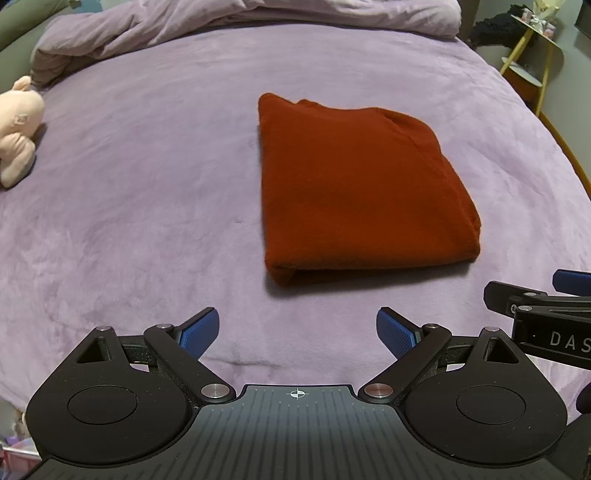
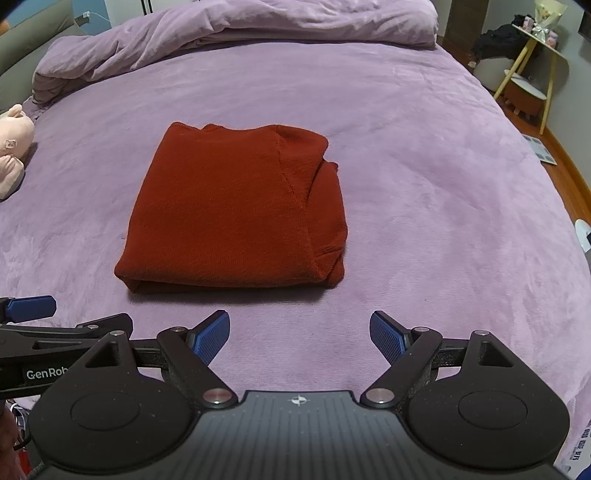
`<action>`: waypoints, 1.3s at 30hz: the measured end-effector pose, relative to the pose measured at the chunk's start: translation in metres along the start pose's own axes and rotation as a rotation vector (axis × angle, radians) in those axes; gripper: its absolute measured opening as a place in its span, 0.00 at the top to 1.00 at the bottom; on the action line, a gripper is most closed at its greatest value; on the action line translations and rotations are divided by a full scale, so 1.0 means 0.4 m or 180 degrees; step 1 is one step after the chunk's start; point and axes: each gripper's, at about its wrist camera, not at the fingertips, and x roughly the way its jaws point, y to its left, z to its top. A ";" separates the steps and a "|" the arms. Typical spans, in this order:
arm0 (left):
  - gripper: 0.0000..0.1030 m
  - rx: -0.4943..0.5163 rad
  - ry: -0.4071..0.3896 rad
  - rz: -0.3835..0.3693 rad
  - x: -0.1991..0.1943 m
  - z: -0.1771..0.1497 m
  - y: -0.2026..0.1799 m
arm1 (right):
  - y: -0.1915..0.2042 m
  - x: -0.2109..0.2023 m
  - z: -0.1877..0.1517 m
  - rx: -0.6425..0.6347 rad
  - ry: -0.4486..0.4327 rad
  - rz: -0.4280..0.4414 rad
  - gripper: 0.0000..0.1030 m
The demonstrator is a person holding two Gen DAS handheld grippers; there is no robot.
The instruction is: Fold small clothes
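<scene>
So the red sweater (image 1: 354,192) is sitting folded into a neat rectangle in the middle of the purple bedspread (image 1: 147,221), folded edge toward the grippers, with a sleeve seam and some tucked layers showing on its right side. Both grippers hover low over the near part of the bed, side by side and pretty level, pointing straight at the garment but not touching it. The left gripper (image 1: 297,334) has its blue pads spread wide with nothing between them, and the right gripper (image 2: 299,336) is the same, jaws apart and empty. Each one pokes into the edge of the other's view, so they're close together. A pink plush toy (image 2: 13,147) lies off at the left edge, and a bunched-up duvet (image 2: 240,33) is piled along the far end.
</scene>
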 end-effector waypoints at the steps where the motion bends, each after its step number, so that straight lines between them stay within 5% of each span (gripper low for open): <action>1: 0.07 -0.0001 0.0000 -0.0004 -0.001 0.001 0.000 | 0.000 0.000 0.000 -0.0001 0.0003 -0.0002 0.19; 39: 0.07 0.0039 0.0000 0.0055 0.004 0.014 0.004 | -0.021 0.005 0.005 0.0057 0.0027 0.0028 0.19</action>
